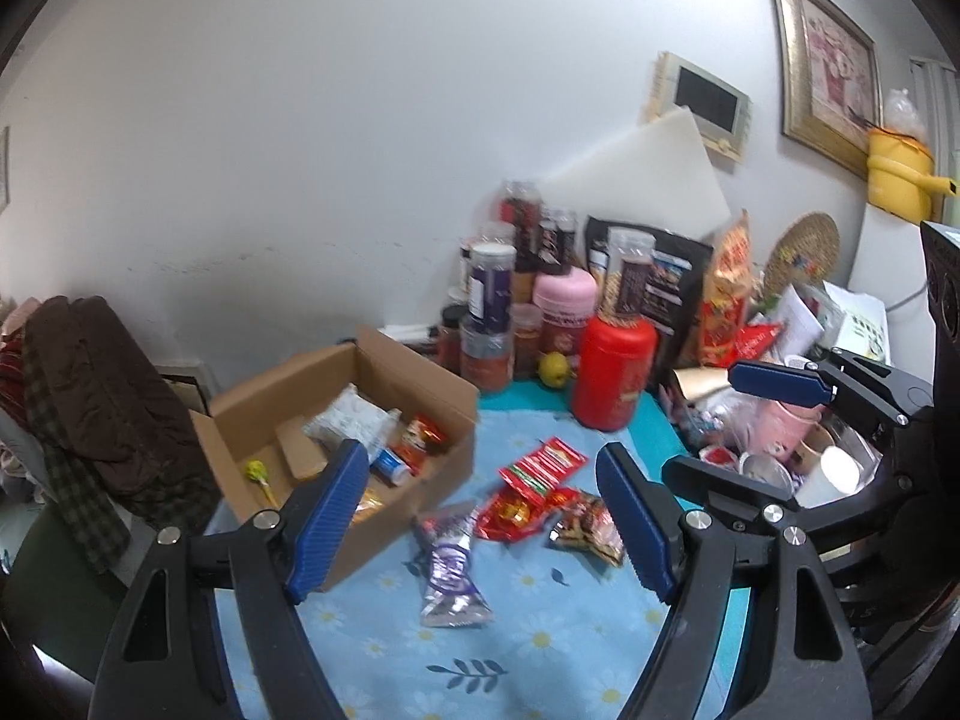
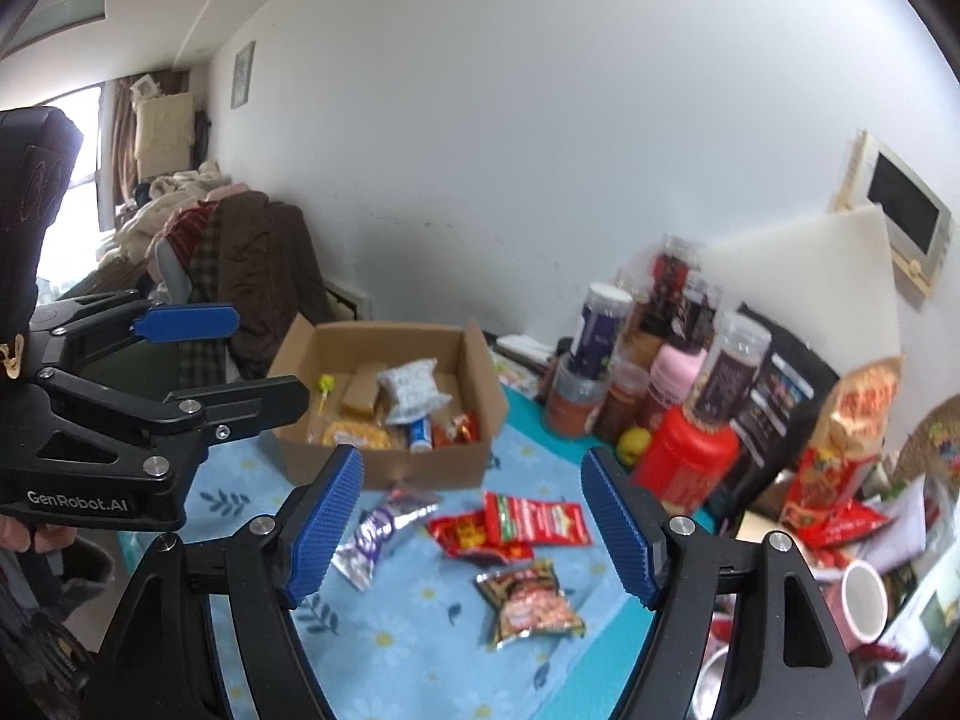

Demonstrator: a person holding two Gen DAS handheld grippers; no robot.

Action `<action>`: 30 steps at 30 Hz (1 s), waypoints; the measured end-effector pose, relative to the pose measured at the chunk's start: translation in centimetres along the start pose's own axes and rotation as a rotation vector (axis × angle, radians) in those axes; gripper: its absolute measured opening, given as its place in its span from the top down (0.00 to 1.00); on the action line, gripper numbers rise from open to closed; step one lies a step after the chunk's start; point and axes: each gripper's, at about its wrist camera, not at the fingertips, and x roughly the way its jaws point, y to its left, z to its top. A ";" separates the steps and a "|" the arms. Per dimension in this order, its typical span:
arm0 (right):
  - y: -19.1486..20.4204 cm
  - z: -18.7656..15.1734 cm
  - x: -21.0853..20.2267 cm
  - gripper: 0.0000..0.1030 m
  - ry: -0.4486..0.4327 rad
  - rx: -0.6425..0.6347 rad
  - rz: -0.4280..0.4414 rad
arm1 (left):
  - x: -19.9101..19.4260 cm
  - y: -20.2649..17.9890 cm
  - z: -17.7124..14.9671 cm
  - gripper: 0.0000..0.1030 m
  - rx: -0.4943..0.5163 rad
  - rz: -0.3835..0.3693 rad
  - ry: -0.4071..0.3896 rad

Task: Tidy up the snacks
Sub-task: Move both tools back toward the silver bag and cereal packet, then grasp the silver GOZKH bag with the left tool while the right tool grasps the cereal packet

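- Left gripper (image 1: 483, 525), black frame with blue ribbed pads: jaws apart, nothing between the pads, hovering above the blue daisy-print tablecloth (image 1: 540, 630).
- Right gripper (image 2: 471, 525), same build: jaws apart too, empty, above the same cloth. Each gripper also shows at the edge of the other's view.
- Open brown cardboard box (image 2: 384, 462) sits on the cloth toward its left edge, short of the wall; flaps up.
- Box contents: white crinkled packet (image 2: 411, 387), yellow-green lollipop (image 2: 326, 384), small blue-and-white tube (image 2: 420, 435), red foil snack (image 2: 459, 429), yellow packet (image 2: 354, 435), brown cardboard piece (image 2: 360, 396).
- Loose on the cloth, just in front of the box: purple-and-silver foil pouch (image 1: 450, 570), flat.
- Right of it: red rectangular sachet with green stripe (image 1: 540, 468), lying partly over a red foil packet (image 1: 510, 513), touching.
- Dark brown-and-orange snack bag (image 2: 528, 600) lies nearest the right gripper, close beside the red pair.
- Back right corner: red cylindrical canister (image 1: 612, 378), small yellow-green fruit (image 1: 553, 369) beside it, clear plastic jars with spices (image 1: 492, 324), pink-lidded jar (image 1: 564, 300), black stand-up pouch (image 1: 666, 288) — crowded against the white wall.
- Brown garment (image 1: 102, 396) draped on a chair off the left edge.
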 end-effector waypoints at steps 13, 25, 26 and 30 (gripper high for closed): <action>-1.5 -5.4 3.3 0.26 0.101 0.060 0.037 | 5.4 -1.0 -3.9 0.24 -0.043 -0.072 0.140; -3.8 -9.1 9.4 0.24 0.225 0.139 0.065 | 11.8 -0.2 -6.8 0.24 -0.111 -0.103 0.262; -4.1 -9.4 10.0 0.22 0.236 0.149 0.064 | 12.5 0.1 -7.0 0.24 -0.119 -0.098 0.276; -5.2 -10.3 12.3 0.22 0.282 0.178 0.061 | 14.8 1.1 -7.6 0.24 -0.145 -0.072 0.305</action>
